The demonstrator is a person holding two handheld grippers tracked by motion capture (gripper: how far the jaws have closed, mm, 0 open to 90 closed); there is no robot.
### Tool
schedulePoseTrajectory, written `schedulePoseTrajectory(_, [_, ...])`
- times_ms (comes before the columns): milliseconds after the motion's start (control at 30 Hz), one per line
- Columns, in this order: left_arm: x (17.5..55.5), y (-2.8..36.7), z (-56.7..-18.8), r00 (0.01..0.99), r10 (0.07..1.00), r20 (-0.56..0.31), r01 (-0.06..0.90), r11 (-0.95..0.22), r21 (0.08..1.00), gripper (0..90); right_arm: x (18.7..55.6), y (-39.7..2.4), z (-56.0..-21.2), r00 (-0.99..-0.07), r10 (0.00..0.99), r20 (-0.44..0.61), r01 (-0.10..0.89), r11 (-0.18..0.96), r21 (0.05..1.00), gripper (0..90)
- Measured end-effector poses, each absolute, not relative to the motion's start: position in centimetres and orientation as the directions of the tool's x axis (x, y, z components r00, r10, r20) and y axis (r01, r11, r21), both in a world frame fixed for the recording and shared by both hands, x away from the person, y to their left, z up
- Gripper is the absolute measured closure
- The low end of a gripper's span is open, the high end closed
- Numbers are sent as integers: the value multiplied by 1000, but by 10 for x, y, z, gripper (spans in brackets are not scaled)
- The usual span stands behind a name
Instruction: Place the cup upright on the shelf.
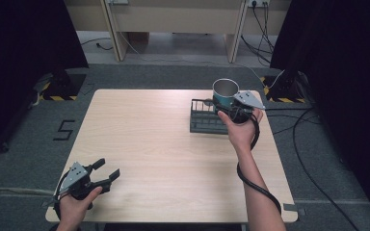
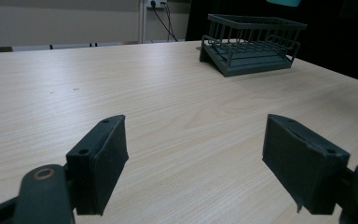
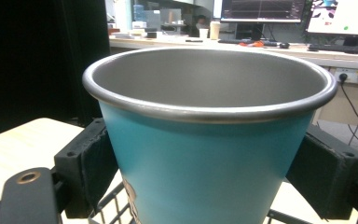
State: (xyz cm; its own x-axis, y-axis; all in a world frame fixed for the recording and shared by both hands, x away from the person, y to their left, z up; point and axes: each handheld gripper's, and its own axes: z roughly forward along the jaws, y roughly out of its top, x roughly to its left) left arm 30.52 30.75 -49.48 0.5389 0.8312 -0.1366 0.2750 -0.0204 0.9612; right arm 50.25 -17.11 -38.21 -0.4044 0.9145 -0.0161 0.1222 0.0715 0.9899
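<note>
Gripped between two black jaws, a teal cup [image 3: 205,154] with a bare metal rim and lining sits upright in the right gripper [image 3: 209,163], which clenches it from both sides just above the wires of a dark grey rack [image 3: 116,205]. From the high view the same cup [image 1: 224,93] hangs over the far right part of the pale wooden table [image 1: 164,154], directly above the rack [image 1: 207,120], held there by the person's right hand [image 1: 241,130]. Judging by this, the carrying is done and the setting down is left: the cup has yet to rest in the rack, and the jaws have yet to let go. At the near left corner the left gripper [image 1: 103,174] waits with its jaws spread wide and nothing between them, pointed across bare tabletop toward the distant rack [image 2: 251,44]. A dark mark low on the cup's wall may be a logo, but it is cut off and cannot be read. On the grey floor left of the table, black tape forms what looks like the figure 5 [image 1: 63,130].
</note>
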Motion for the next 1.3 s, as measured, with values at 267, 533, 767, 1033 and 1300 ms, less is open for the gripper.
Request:
schedulePoseTrajectory(267, [305,308,-495,539,831,-138,275,-19,961,214,513,-175,-387,-384,923,-11,147,73,986,167])
schedulePoseTrajectory(533, [305,308,-495,539,831,-139,274,-17,962,214,525,-180,-394,-359,933,8,182,61,981,167])
schedulePoseTrajectory(767, [305,308,-495,539,831,-141,275,-15,961,214,535,-183,-400,-336,942,21,212,54,976,167])
schedulePoseTrajectory(1033, [305,308,-495,538,831,-144,275,-12,961,214,545,-184,-407,-323,946,28,245,55,968,167])
schedulePoseTrajectory(1300, [305,308,-495,538,830,-145,276,-11,961,214,550,-184,-414,-308,951,36,275,53,960,166])
